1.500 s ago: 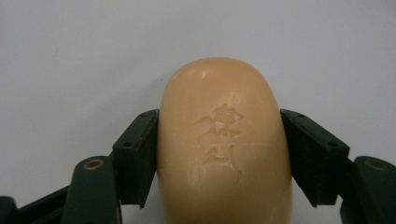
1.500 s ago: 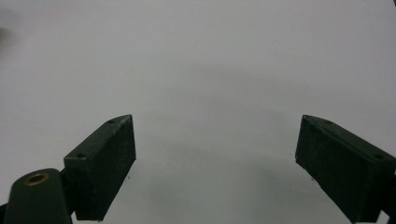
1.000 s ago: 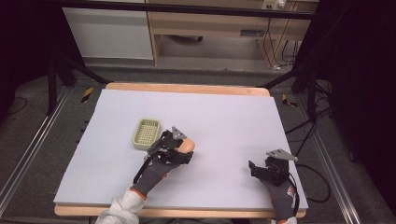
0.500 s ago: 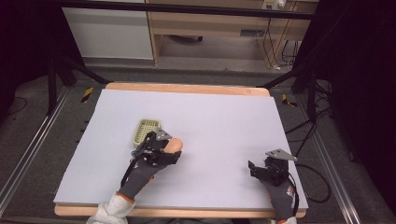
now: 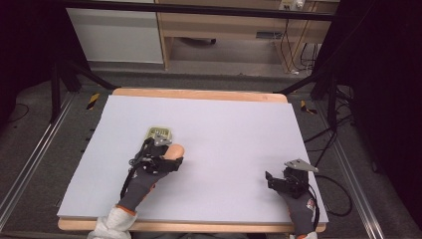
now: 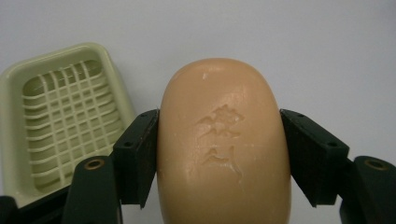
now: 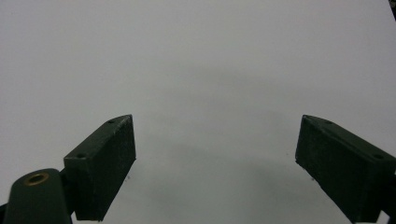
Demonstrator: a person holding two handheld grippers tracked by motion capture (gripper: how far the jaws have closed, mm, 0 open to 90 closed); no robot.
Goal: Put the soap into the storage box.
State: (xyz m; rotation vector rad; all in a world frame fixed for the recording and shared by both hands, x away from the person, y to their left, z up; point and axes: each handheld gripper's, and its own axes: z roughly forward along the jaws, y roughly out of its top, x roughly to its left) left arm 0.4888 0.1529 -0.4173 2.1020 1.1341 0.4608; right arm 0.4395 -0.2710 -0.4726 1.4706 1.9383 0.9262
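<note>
Carrying soap bar (image 6: 224,144) clamped between jaws, left gripper (image 5: 166,152) now closer to soap dish (image 6: 60,121) than a second ago — dish just beside bar, placement imminent. Right gripper (image 5: 281,180) spread wide, idle on table (image 5: 234,129).

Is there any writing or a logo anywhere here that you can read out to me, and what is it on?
Soap bar, held in the left tongs: two embossed marks pressed into its top face, like characters or a logo, too worn and soft to read.
Slatted soap dish: no text visible.
Right tongs and the white table: no text visible.
</note>
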